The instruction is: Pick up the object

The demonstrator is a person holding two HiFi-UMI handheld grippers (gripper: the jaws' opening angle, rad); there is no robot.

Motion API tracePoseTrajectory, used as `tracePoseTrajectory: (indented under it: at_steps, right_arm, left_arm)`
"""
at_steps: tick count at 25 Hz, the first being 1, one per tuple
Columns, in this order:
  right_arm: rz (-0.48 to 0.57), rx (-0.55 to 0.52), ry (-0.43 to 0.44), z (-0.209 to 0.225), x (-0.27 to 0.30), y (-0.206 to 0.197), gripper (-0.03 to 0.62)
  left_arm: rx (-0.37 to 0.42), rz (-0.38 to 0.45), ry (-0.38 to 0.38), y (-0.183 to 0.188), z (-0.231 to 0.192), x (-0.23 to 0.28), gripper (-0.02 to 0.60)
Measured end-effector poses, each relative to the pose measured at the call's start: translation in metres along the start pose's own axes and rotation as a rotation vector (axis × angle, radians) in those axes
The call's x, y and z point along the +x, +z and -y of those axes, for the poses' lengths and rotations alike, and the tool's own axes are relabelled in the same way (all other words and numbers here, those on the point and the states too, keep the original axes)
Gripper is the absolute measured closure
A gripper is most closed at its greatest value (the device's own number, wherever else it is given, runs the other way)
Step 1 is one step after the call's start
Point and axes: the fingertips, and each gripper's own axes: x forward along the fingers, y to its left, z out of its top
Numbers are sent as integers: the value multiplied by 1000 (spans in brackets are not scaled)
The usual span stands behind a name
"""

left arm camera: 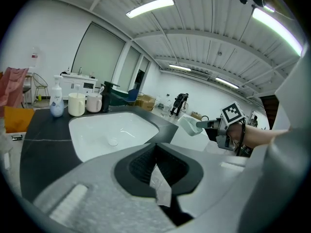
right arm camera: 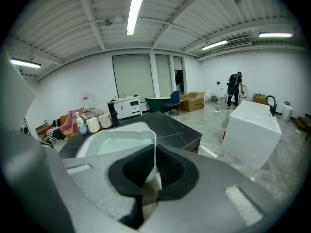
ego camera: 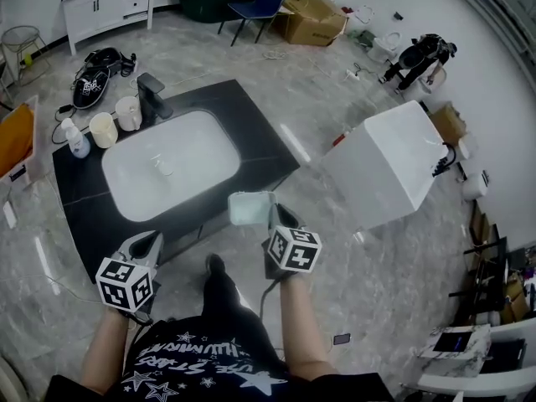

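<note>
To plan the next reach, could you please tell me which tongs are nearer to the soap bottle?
Left. The left tongs hover off the counter's near edge, on the soap bottle's side; the right tongs, gripping a pale cup, are farther right.

Pale mint container [ego camera: 249,208], black countertop [ego camera: 255,136], white basin [ego camera: 180,178], two cream mugs [ego camera: 103,130], grey marbled floor [ego camera: 377,266].

I see a black stone countertop [ego camera: 251,141] with a white oval sink basin [ego camera: 197,153] sunk into it. Along its far edge stand a black faucet [ego camera: 152,95], one cream mug [ego camera: 128,113], a second cream mug [ego camera: 103,130] and a clear soap bottle [ego camera: 76,139]. A white rectangular tub [ego camera: 385,170] sits well apart on the floor.
</note>
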Motion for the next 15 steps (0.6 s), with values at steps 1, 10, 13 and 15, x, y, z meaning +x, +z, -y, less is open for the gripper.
tracePoseTrajectory:
  at_steps: [1, 10, 13, 15]
  right_arm:
    - [3, -2, 1, -6, -6, -4, 582]
    - [19, -21, 5, -67, -68, -44, 583]
    - [22, -21, -1, -87, -91, -60, 583]
    - [23, -21, -10, -99, -105, -71, 583]
  left_arm:
    - [0, 3, -3, -4, 1, -7, 574]
    - [6, 11, -32, -47, -1, -82, 574]
    - [15, 9, -47, -60, -2, -106, 574]
    - [14, 6, -61, -69, -3, -120, 574]
